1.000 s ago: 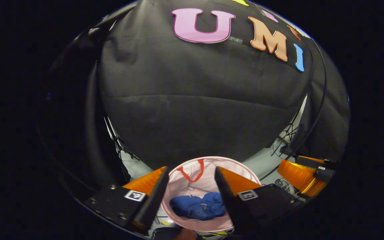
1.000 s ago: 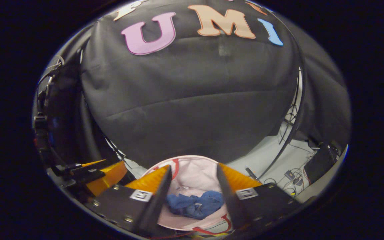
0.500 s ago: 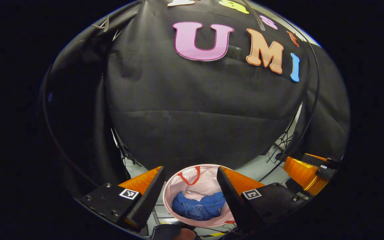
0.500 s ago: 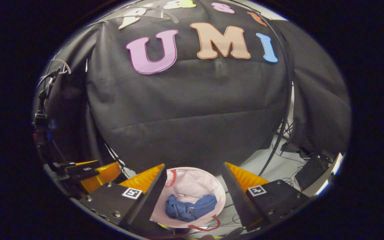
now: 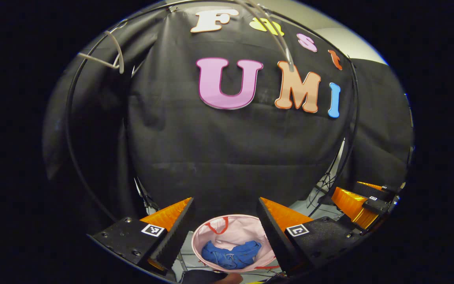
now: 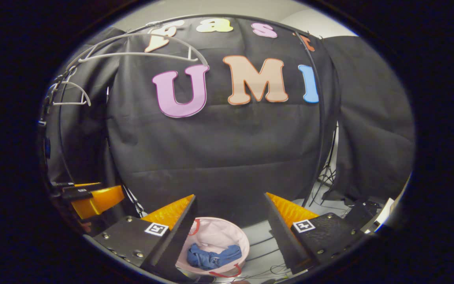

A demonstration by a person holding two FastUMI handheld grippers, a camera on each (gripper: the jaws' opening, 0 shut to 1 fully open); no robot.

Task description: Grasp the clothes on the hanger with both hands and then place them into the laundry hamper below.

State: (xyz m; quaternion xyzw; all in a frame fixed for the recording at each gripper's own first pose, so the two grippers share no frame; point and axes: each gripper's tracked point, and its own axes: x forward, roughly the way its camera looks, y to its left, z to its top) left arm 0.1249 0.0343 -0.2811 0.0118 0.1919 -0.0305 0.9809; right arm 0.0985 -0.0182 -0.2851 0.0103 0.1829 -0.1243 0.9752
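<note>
Both ridged orange hand-held grippers (image 5: 225,228) (image 6: 231,227) gape empty above crumpled blue clothes (image 5: 231,254) in the round pink hamper (image 5: 246,225).

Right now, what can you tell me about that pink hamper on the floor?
The hamper is a round, soft-sided tub, pale pink inside, seemingly fabric, with red loop handles at its rim. It stands upright and open on the light floor before the black cloth wall. A crumpled blue garment lies inside, at the bottom. Both open grippers, left and right, hover above without touching it.
</note>
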